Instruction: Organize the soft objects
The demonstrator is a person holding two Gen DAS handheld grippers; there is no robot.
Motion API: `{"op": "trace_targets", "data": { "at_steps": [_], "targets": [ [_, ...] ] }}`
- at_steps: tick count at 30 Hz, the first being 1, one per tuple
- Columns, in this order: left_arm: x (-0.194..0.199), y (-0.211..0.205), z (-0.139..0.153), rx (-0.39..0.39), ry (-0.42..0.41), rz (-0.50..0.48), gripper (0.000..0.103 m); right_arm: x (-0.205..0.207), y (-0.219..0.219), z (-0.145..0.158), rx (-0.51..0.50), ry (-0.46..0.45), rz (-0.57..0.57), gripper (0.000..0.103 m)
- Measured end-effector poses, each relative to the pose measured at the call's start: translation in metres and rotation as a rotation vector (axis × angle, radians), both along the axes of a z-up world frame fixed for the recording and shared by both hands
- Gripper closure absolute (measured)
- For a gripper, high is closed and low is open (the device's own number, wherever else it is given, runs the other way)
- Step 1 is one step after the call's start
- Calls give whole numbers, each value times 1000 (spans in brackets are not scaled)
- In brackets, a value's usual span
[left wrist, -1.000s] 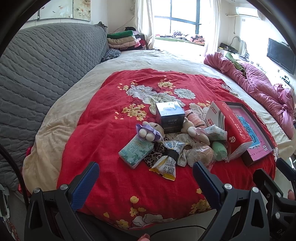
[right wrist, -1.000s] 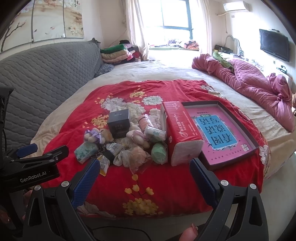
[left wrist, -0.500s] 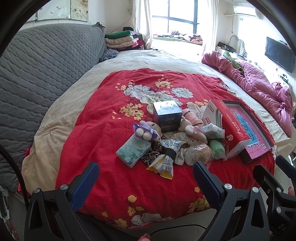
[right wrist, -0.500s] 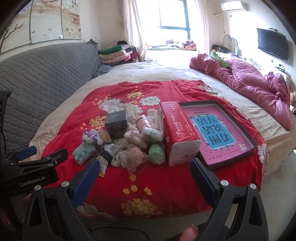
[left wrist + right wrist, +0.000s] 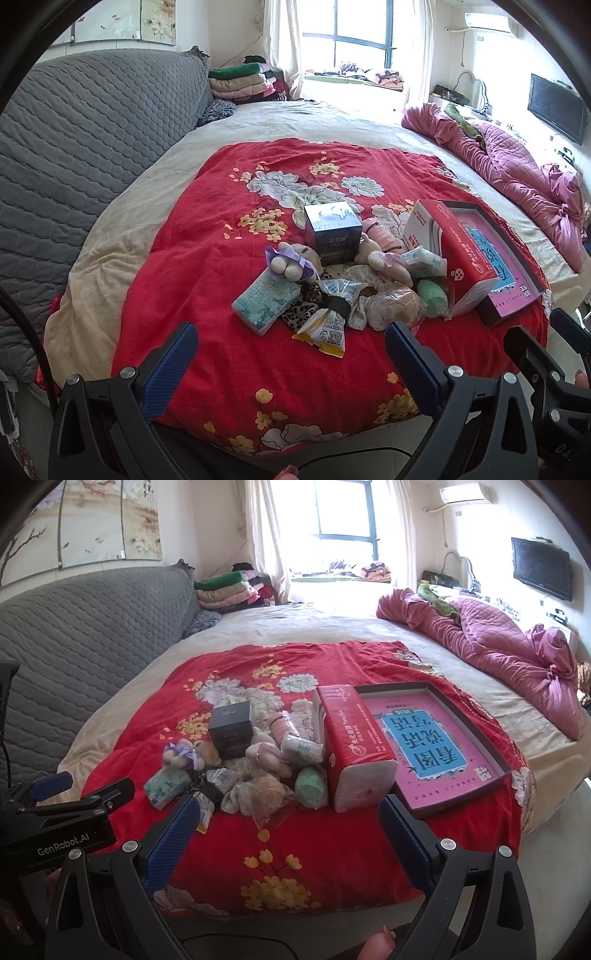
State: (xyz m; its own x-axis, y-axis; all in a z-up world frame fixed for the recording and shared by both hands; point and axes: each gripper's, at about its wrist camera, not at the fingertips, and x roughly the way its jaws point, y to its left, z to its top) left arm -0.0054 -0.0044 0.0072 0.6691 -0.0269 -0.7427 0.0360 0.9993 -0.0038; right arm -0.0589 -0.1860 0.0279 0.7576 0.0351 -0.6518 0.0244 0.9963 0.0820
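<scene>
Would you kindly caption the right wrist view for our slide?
Open right gripper hovers before a red floral blanket holding small soft toys, a red tissue pack and a pink-lined tray.

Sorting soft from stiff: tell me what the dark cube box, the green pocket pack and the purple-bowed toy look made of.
Dark cube box: likely glossy printed card; sharp edges, sheen on top.
Green pocket pack: thin printed plastic film over something soft, probably tissues; rounded, slightly crinkled.
Purple-bowed toy: fuzzy plush with what looks like a satin ribbon.
</scene>
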Motion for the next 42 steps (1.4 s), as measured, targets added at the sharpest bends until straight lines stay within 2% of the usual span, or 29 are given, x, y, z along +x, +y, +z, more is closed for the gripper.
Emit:
{"op": "trace_targets", "data": {
  "at_steps": [12, 22, 29, 32, 38, 42],
  "targets": [
    [4, 10, -1, -10, 5, 19, 1, 1, -1, -3, -1, 6, 10, 6],
    [22, 31, -25, -27, 52, 54, 1, 24, 11, -19, -44, 45, 54, 6],
    [48, 58, -46, -46, 100, 103, 1, 44, 26, -38, -90, 64, 104, 6],
    [63, 65, -54, -27, 108, 106, 1, 54, 30, -48, -95, 79, 117, 6],
    [87, 70, -77, -38, 161, 46, 1, 71, 30, -65, -99, 116, 124, 6],
    [98, 64, -89, 19, 162, -20, 1, 81, 30, -73, -97, 136, 128, 6]
  ]
}}
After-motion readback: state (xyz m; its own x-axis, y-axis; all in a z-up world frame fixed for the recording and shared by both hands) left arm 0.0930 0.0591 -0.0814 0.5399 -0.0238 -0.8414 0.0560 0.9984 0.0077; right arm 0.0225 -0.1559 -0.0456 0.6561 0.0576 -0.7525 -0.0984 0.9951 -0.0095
